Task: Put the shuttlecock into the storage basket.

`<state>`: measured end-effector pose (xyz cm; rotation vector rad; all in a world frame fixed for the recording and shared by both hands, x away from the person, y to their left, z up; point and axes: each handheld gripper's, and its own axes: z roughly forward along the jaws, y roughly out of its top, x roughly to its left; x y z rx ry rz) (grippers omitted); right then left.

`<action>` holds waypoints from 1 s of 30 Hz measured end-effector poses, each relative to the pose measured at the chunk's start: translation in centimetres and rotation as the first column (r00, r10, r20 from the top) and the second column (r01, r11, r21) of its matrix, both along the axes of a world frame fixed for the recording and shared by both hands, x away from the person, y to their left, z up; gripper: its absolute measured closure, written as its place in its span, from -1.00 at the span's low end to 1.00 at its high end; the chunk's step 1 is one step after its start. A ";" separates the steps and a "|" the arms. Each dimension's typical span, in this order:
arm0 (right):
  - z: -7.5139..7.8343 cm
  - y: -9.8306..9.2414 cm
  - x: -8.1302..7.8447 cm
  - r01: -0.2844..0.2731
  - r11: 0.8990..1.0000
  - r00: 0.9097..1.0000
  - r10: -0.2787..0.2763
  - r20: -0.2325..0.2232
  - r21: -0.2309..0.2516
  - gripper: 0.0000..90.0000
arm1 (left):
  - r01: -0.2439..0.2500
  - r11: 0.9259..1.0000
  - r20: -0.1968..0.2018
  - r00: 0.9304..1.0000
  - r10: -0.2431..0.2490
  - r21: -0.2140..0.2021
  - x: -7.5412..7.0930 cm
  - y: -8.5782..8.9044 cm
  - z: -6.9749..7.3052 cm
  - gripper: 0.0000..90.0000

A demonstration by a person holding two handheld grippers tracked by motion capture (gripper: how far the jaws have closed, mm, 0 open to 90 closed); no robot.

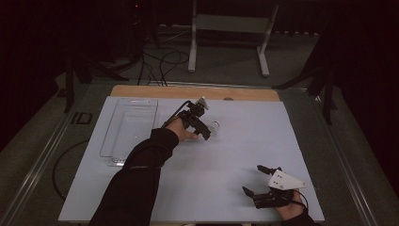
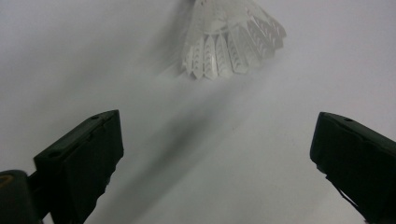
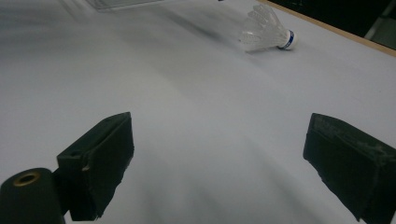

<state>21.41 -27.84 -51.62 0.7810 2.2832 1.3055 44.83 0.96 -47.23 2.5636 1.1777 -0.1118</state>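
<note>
Shuttlecock (image 2: 231, 44): lies on its side on the worktop (image 1: 244, 155), apparently just ahead of the open, empty left claw (image 1: 207, 134); right claw (image 1: 251, 181), also open, well apart.

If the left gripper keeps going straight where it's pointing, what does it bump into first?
Most likely the shuttlecock: it lies just ahead of the open left gripper, slightly off-centre, on the white table.

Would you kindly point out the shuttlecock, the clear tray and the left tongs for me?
shuttlecock (image 3: 262, 31): right gripper view, on its white feather skirt.
clear tray (image 1: 129, 126): high view, on its see-through floor.
left tongs (image 1: 207, 135): high view, midway between the tips beside the shuttlecock.
</note>
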 end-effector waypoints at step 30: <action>-0.1 -0.1 0.1 -0.005 1.000 1.000 0.005 -0.006 0.000 -0.81 | 0.019 0.999 0.049 0.999 -0.018 -0.031 1.7 -1.4 -3.3 0.03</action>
